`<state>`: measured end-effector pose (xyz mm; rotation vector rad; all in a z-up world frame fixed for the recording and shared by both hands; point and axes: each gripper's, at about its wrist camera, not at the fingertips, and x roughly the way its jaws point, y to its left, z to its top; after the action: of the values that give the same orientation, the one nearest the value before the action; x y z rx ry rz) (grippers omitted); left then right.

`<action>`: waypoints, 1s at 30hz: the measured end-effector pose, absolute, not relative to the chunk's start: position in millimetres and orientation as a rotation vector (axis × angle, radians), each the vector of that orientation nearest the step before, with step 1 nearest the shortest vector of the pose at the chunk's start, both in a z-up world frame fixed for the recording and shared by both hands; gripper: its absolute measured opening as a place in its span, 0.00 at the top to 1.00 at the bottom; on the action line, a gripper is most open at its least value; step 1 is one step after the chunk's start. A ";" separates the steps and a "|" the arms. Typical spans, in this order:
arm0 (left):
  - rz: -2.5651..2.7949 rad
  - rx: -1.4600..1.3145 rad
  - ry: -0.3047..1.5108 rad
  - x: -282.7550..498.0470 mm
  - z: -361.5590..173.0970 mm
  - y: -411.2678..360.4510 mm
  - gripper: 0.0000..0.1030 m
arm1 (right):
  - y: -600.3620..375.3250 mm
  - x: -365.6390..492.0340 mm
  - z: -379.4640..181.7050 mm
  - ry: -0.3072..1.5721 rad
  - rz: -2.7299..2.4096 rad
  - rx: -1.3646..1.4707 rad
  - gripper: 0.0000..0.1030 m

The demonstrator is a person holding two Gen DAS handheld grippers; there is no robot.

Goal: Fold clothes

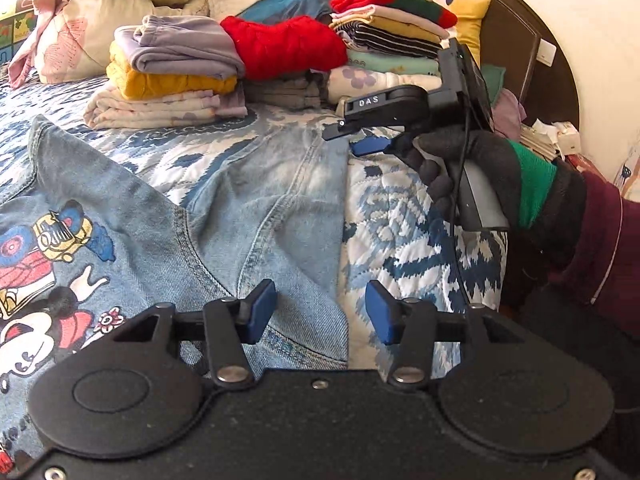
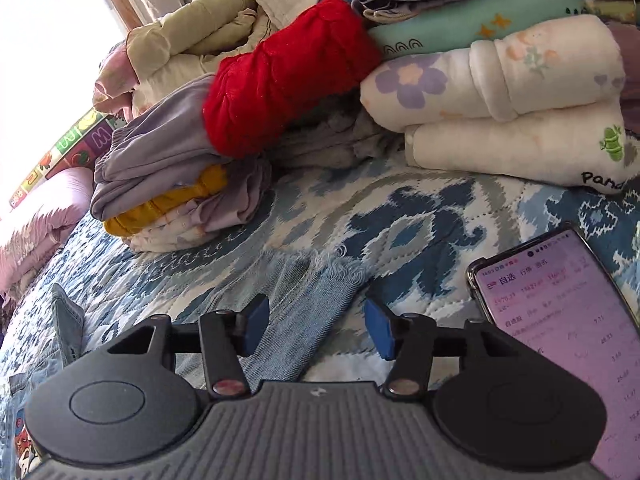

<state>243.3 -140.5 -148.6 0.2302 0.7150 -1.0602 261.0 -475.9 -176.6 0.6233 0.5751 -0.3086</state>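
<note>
Denim jacket [image 1: 256, 208], one, pale blue, lies spread flat on a bed [image 1: 400, 216] covered in a blue and white patterned quilt. Cartoon mouse patches decorate its left part, and a sleeve with a frayed cuff [image 2: 320, 268] reaches toward the head of the bed. Behind it stand three stacks of folded clothes: the left stack [image 1: 172, 76] has lilac on top with mustard under it, the middle one is a red knit [image 1: 284, 46] over grey, and the right stack [image 1: 392, 32] is tallest, topped with red and green. The left claw [image 1: 320, 312] hovers over the jacket's edge, blue pads apart, gripping nothing. The right claw [image 2: 316, 330], held by a black gloved hand [image 1: 480, 172], hangs just above the sleeve cuff, pads apart too. One lit phone [image 2: 568, 320] lies on the quilt at far right.
</note>
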 end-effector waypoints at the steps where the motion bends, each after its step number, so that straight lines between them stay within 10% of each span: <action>1: -1.062 0.242 0.725 244.0 -151.1 -142.2 0.53 | -475.6 261.7 -179.0 0.576 -0.312 0.629 0.48; 7: -1.078 0.236 0.758 245.9 -159.0 -143.5 0.53 | -477.2 276.1 -187.9 0.567 -0.272 0.654 0.95; 30: -0.532 -0.335 0.776 323.4 -154.3 -36.6 0.45 | -331.1 314.1 -119.3 0.532 0.288 0.260 0.81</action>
<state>323.4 -36.6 -154.3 -0.3355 0.7760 -0.5318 314.1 -331.1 -119.2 0.2604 0.5321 0.2878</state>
